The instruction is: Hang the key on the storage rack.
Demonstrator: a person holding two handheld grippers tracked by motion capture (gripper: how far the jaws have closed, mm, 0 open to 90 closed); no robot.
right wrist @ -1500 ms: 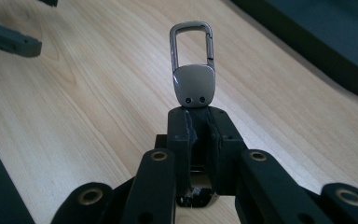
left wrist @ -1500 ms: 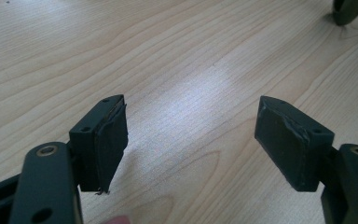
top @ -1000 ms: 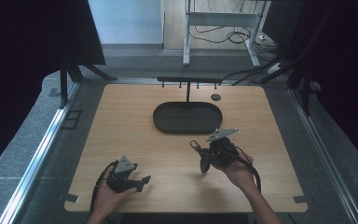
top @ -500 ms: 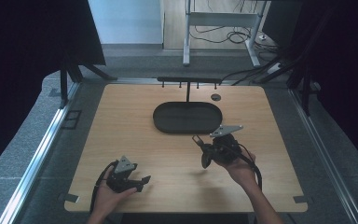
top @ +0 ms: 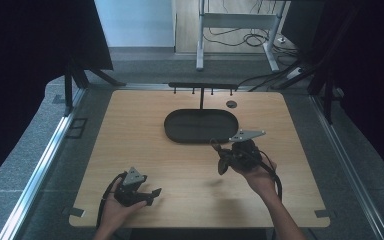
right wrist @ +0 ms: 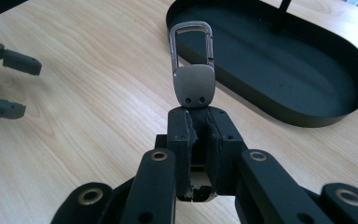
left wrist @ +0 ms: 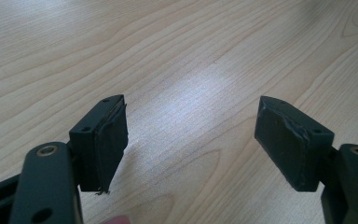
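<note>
Right gripper [right wrist: 200, 123] is clamped on a metal keyring clip [right wrist: 193, 70], which juts past the jaw tips at 12 o'clock, near the black oval tray [right wrist: 307, 60]. Left gripper [left wrist: 191, 140] gapes wide over bare table [left wrist: 168, 46]. Since a second ago, the right gripper has shifted toward 3 o'clock.

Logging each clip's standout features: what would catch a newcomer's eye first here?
A small silver metal carabiner clip stands up from the shut right gripper, beside the long black oval tray at the far middle of the light wooden table. Near the front edge, the left gripper hangs open over bare wood.
</note>
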